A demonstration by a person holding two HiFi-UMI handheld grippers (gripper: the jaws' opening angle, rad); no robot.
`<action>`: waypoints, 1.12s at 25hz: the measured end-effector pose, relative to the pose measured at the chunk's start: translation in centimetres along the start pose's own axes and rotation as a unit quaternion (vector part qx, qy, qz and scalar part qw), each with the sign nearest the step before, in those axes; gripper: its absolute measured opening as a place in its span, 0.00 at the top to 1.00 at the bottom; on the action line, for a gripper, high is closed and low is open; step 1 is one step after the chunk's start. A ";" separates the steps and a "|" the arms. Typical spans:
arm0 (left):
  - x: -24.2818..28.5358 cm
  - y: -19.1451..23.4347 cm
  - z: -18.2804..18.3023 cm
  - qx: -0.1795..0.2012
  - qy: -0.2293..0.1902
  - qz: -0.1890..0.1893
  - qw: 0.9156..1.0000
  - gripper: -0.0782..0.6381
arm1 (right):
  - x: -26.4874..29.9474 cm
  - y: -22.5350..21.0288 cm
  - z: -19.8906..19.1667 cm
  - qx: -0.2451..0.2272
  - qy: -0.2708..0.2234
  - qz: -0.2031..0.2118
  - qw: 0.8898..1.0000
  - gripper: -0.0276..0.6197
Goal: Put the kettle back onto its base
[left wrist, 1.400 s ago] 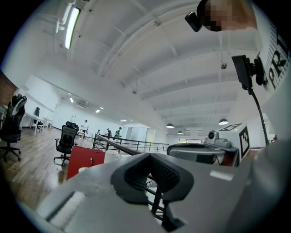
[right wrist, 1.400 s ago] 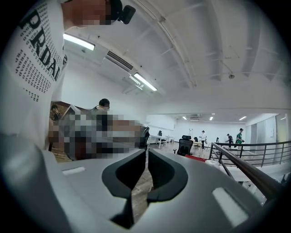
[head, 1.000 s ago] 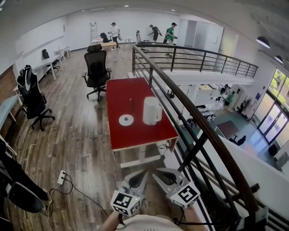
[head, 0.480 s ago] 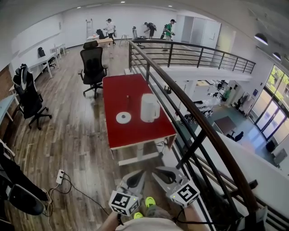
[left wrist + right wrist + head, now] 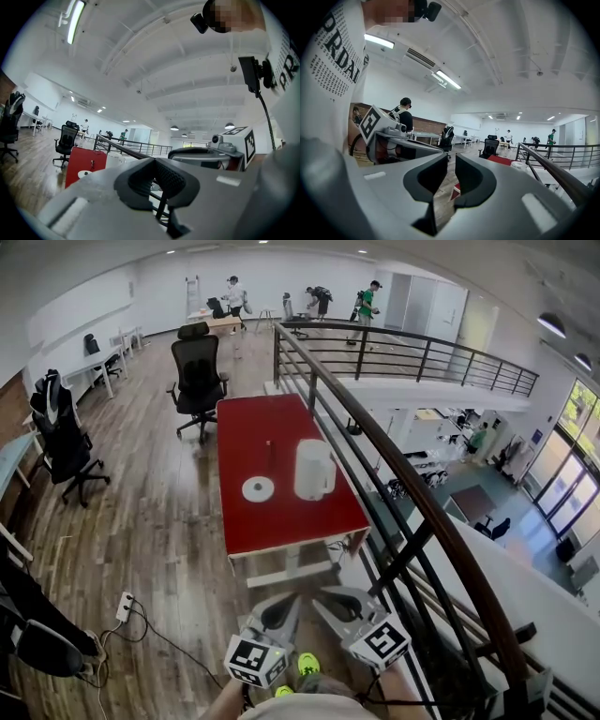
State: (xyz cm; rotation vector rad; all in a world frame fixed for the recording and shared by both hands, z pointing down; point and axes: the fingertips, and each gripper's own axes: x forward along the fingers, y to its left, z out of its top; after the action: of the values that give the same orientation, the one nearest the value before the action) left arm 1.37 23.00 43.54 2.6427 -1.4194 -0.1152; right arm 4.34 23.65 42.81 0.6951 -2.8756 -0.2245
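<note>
Grippers are nearest, both low in front of the person, above the wooden floor. The left gripper (image 5: 289, 606) has its jaws clenched together with nothing between them. The right gripper (image 5: 330, 601) has its jaws a little apart and is also empty. Further ahead, a red counter (image 5: 281, 521) stands along the dark railing (image 5: 394, 493). The white kettle (image 5: 313, 470) stands upright on it, and its round base (image 5: 258, 489) lies just beside it, not touching. Beyond is a black office chair (image 5: 198, 376).
</note>
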 end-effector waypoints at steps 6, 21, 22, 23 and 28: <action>2.6 0.8 0.6 -0.004 0.001 0.009 1.000 0.88 | 0.7 -2.9 -0.2 -0.001 0.003 0.011 1.000 0.88; 10.7 3.6 1.7 0.014 -0.001 0.041 0.999 0.88 | 2.9 -10.8 -0.7 0.003 -0.017 0.035 0.999 0.88; 11.2 3.8 1.8 0.016 -0.002 0.043 0.999 0.88 | 3.1 -11.5 -0.8 0.001 -0.017 0.032 0.999 0.88; 11.7 4.0 1.7 0.017 -0.003 0.046 0.999 0.88 | 3.2 -12.1 -0.9 -0.002 -0.015 0.028 0.999 0.88; 13.5 5.0 2.0 0.025 -0.011 0.069 0.997 0.88 | 3.4 -14.2 -1.6 -0.003 -0.008 0.014 1.000 0.88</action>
State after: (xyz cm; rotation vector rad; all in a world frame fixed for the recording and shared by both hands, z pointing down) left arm 4.44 8.81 42.35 2.5787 -1.6280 -0.0962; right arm 7.94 9.41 42.18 0.6551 -2.8969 -0.2360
